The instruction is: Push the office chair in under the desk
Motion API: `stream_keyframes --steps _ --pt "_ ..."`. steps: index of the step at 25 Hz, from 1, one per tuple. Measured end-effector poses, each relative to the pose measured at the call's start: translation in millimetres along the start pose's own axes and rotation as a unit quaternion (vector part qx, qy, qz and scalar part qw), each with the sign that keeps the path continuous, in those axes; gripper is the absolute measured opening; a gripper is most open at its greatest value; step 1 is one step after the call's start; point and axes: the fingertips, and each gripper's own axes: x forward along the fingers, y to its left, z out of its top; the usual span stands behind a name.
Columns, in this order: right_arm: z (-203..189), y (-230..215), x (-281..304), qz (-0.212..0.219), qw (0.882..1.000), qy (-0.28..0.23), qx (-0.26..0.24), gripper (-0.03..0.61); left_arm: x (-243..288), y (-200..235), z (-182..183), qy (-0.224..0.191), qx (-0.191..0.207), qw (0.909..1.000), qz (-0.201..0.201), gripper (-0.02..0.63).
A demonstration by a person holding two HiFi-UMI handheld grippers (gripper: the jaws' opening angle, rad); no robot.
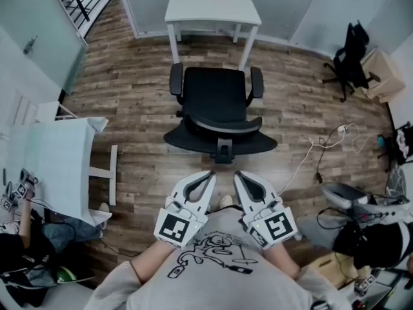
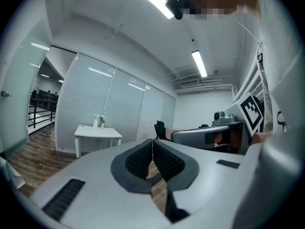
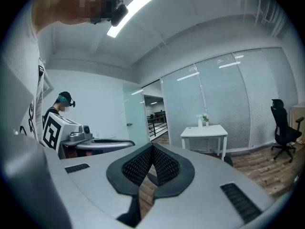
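Office chair (image 1: 216,95) beyond left gripper (image 1: 208,174), right gripper (image 1: 238,174).

Bare floor (image 1: 142,166) lies between my left hand-held gripper (image 1: 208,175), my right hand-held gripper (image 1: 239,175) and the office chair (image 1: 216,102), so that way is free. The chair blocks the white table (image 1: 213,8). A second table (image 1: 55,163) stands on my left, and a cable (image 1: 301,163) lies on my right.

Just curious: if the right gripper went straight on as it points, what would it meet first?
Most likely the office chair, its backrest facing the right gripper; depth is unclear.
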Motion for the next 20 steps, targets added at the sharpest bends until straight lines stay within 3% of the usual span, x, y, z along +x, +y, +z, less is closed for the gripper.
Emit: stream_keyframes --steps 4,12,20 --pt "-3.5 4.7 2.4 0.005 1.000 0.000 -0.006 0.035 -4.7 6.1 -4.5 0.008 0.015 0.9998 0.004 0.008" --pt "-11.5 -13.8 6.5 -0.015 0.997 0.015 -0.068 0.038 -0.5 29.4 -16.4 0.029 0.075 0.9967 0.012 0.009" --pt "-40.0 -41.7 20.3 -0.033 0.985 0.076 -0.151 0.040 23.3 51.2 -62.5 0.100 0.157 0.9825 -0.002 0.052"
